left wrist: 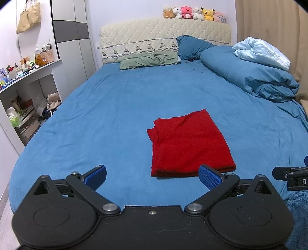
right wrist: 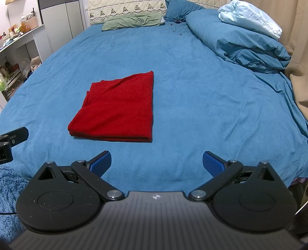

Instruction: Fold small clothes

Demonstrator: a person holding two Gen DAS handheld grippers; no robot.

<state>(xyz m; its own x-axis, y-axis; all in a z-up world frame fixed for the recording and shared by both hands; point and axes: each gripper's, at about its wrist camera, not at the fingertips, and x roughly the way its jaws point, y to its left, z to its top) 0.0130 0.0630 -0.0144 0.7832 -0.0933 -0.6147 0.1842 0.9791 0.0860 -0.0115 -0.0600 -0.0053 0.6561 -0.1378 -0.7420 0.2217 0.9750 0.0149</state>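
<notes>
The left tool [left wrist: 152,177] hangs low over the near edge of the bed, its two blue-padded fingers [left wrist: 95,175] spread wide with nothing between them; its right-hand pad sits just in front of the near edge of the red garment [left wrist: 189,143], though whether it touches the cloth cannot be told; the right tool [right wrist: 156,163] hovers likewise over the near edge, fingers [right wrist: 213,163] splayed apart and empty, clear of the cloth; each tool shows at the margin of the other's view, the two side by side.

The red garment lies folded into a rough rectangle, flat on the blue bed sheet [right wrist: 202,92], near the foot of the bed, ahead and to the right of the left tool and ahead and to the left of the right tool; its folded layers show along the near edge, and its far left corner is slightly rumpled.

Farther up the bed, a green pillow [left wrist: 149,60] rests against the quilted headboard [left wrist: 163,32]; a blue duvet [left wrist: 248,71] is heaped along the right side with a pale blue blanket [left wrist: 262,52] on top; a row of plush toys [left wrist: 194,13] sits along the headboard; to the left stands a cluttered white shelf unit [left wrist: 28,71], and two cloth bags [left wrist: 28,16] hang on the wall above it.
</notes>
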